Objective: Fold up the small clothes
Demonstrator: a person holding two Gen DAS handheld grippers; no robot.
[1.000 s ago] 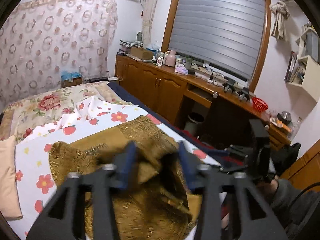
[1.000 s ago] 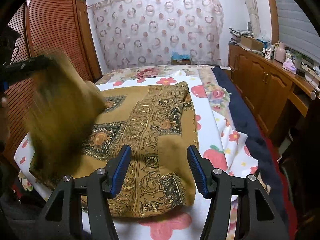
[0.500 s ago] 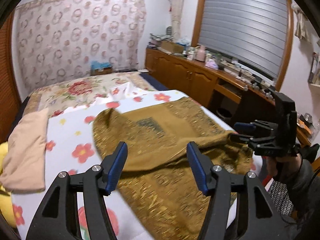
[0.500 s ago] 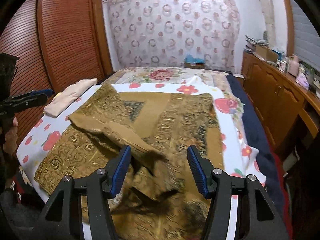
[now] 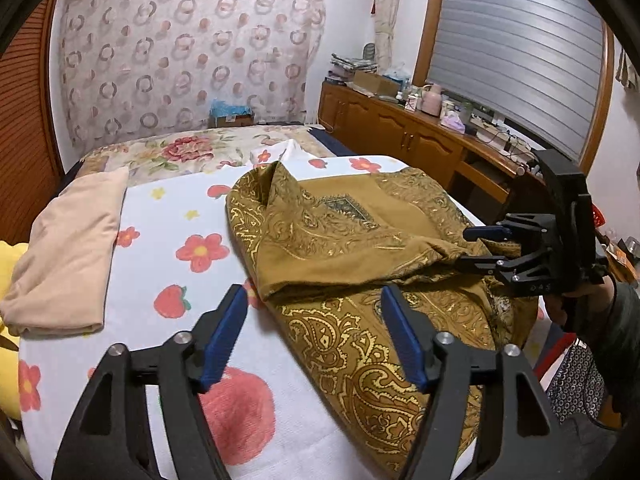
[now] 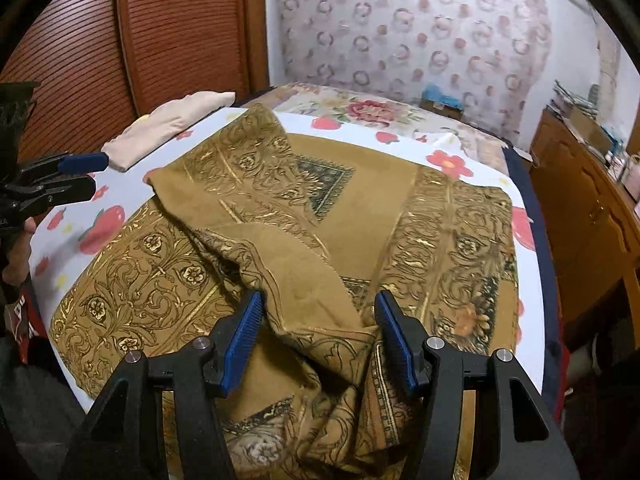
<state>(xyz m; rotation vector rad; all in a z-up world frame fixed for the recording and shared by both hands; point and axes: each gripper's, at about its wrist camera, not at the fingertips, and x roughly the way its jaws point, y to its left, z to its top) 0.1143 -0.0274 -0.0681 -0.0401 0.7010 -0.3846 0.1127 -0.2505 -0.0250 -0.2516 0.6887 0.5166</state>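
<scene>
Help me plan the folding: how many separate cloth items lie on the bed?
2: a gold patterned cloth crumpled mid-bed, and a folded beige garment near the bed's left edge. Others may be hidden.

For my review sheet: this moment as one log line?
stage: mid-fold | left gripper: open | right gripper: open over gold paisley cloth | cloth: rumpled

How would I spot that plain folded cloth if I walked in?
Find the bed's white strawberry-print sheet. Near its edge by the brown slatted doors lies a folded peach cloth; unlike the gold-patterned brown garment beside it, it is plain.
</scene>
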